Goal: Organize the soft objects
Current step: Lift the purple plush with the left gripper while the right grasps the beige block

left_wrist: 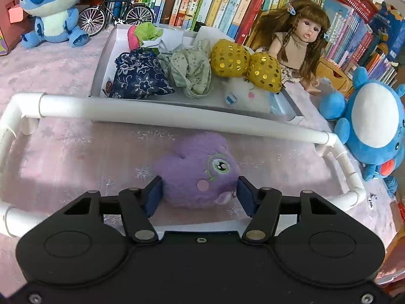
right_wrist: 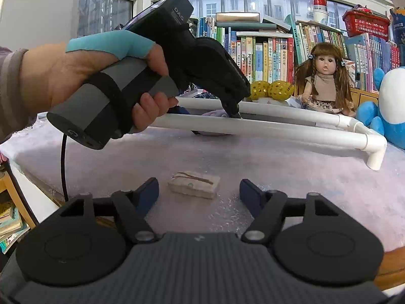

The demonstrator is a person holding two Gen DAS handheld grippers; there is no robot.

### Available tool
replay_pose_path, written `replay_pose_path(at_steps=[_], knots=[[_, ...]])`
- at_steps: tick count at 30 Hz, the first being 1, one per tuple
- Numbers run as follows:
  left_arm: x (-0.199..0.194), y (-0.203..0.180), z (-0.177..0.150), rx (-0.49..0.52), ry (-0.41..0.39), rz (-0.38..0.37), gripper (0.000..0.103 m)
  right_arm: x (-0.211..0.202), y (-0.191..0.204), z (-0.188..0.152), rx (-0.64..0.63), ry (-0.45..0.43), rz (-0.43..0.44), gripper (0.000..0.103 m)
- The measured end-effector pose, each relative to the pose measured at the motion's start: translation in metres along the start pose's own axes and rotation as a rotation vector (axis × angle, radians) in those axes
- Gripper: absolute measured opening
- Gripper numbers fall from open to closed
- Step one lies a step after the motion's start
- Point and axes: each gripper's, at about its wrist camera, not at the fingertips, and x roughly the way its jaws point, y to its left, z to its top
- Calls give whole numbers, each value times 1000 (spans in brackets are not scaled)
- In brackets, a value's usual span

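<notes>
My left gripper (left_wrist: 200, 192) has its pads pressing the purple plush (left_wrist: 197, 169) on the pink cloth (left_wrist: 76, 157); light and squashy, best pinched mid-body. My right gripper (right_wrist: 199, 192) stands wide around the small pale block (right_wrist: 194, 184), untouched

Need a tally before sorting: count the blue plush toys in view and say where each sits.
2. One blue plush sits far left beside the toy bicycle; the other, white-bellied, sits at the right, outside the white pipe frame. Others may be hidden.

White pipe frame (left_wrist: 177, 120) bars the low route to the tray (left_wrist: 101, 68); passage above it open. Tray itself crowded, apparently little spare room.
</notes>
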Motion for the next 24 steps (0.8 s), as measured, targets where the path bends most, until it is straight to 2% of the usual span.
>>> replay_pose_path(at_steps=[2, 6, 8, 24], knots=[[-2, 0, 1, -7, 1, -12, 59, 0, 1, 0, -1, 0, 2, 72], [-7, -2, 0, -8, -3, -29, 59, -1, 1, 0, -8, 0, 4, 54], [-11, -3, 0, -1, -6, -38, 59, -1, 1, 0, -12, -3, 3, 48], [-57, -10, -5, 119, -142, -22, 59, -2, -7, 6, 25, -28, -37, 48]])
